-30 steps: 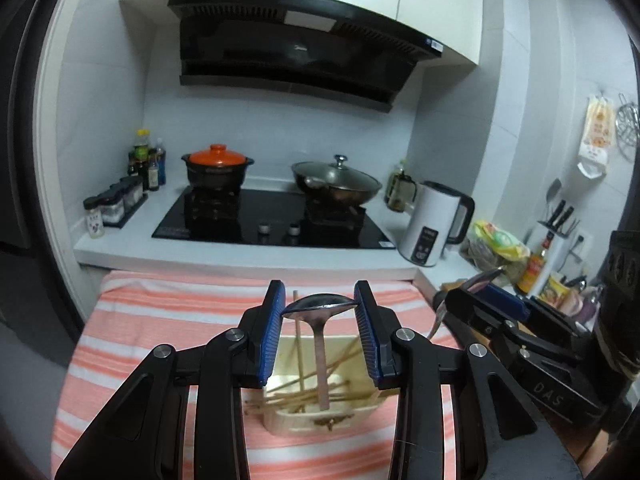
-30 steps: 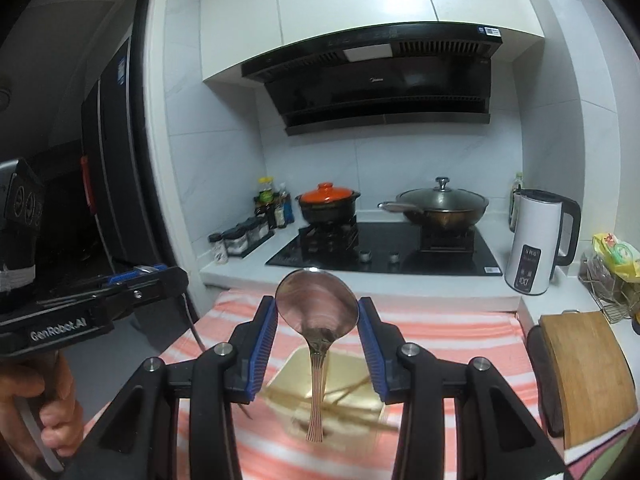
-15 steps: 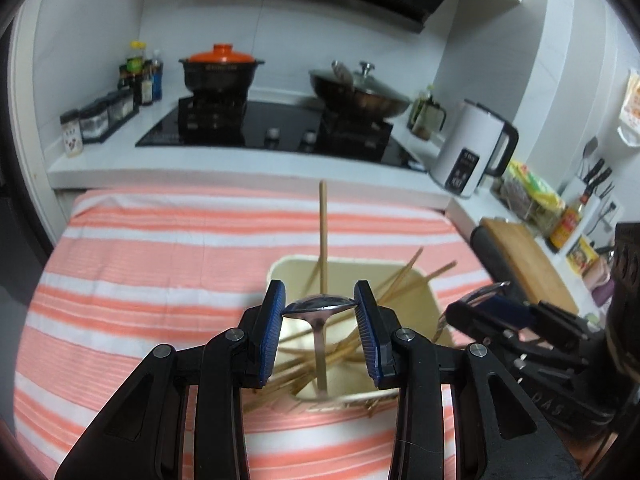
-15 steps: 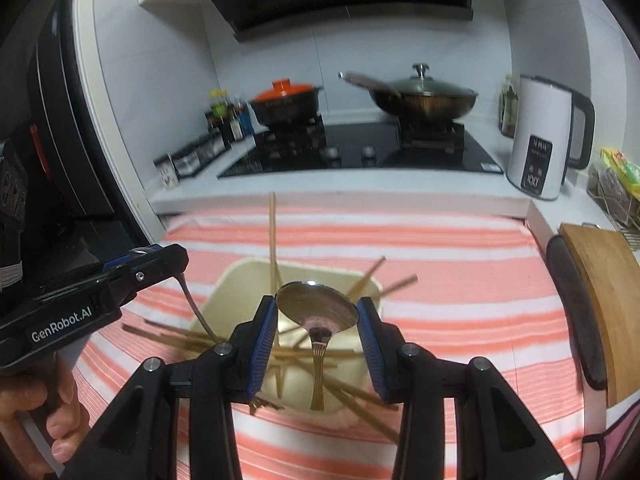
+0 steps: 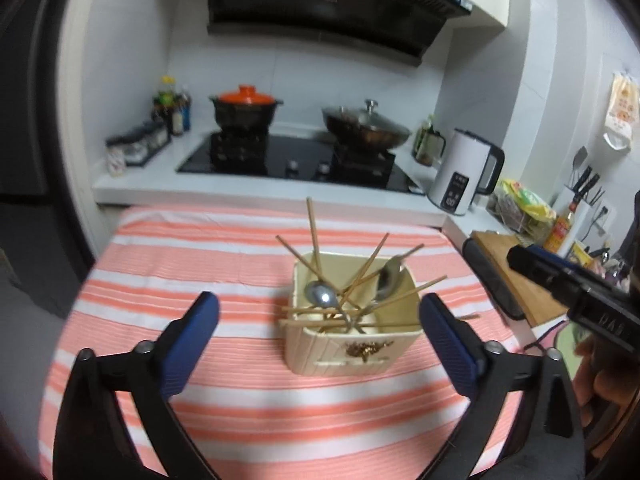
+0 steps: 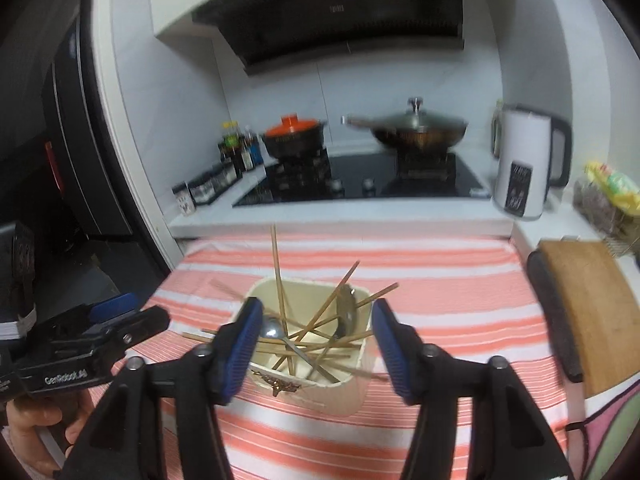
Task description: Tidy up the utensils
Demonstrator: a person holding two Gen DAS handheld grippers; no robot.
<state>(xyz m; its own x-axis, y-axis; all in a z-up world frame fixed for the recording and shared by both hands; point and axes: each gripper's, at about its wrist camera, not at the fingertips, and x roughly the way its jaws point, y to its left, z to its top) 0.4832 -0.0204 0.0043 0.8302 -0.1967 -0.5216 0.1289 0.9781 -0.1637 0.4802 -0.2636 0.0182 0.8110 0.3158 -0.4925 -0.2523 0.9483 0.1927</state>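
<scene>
Both my grippers hang over the striped table (image 5: 168,412) with nothing between their fingers. My left gripper (image 5: 318,344) is spread wide and opening; my right gripper (image 6: 316,350) is opening too, its jaws standing either side of the holder (image 5: 356,350) without touching it.

The two spoons (image 5: 320,296) are inside that cream holder, which sits near the middle of the table. They lie bowl-up and tilted, handles down, one against the left side and one (image 5: 387,278) leaning to the back right corner, likely because the crossed chopsticks (image 5: 360,280) prop them and stop them from standing straight.

The spoons are plain shiny steel. The chopsticks are thin, pale wood, scattered at all angles; one stands nearly upright, several poke out over the rim. I judge the spoons delivered, but the holder looks messy rather than sorted.
</scene>
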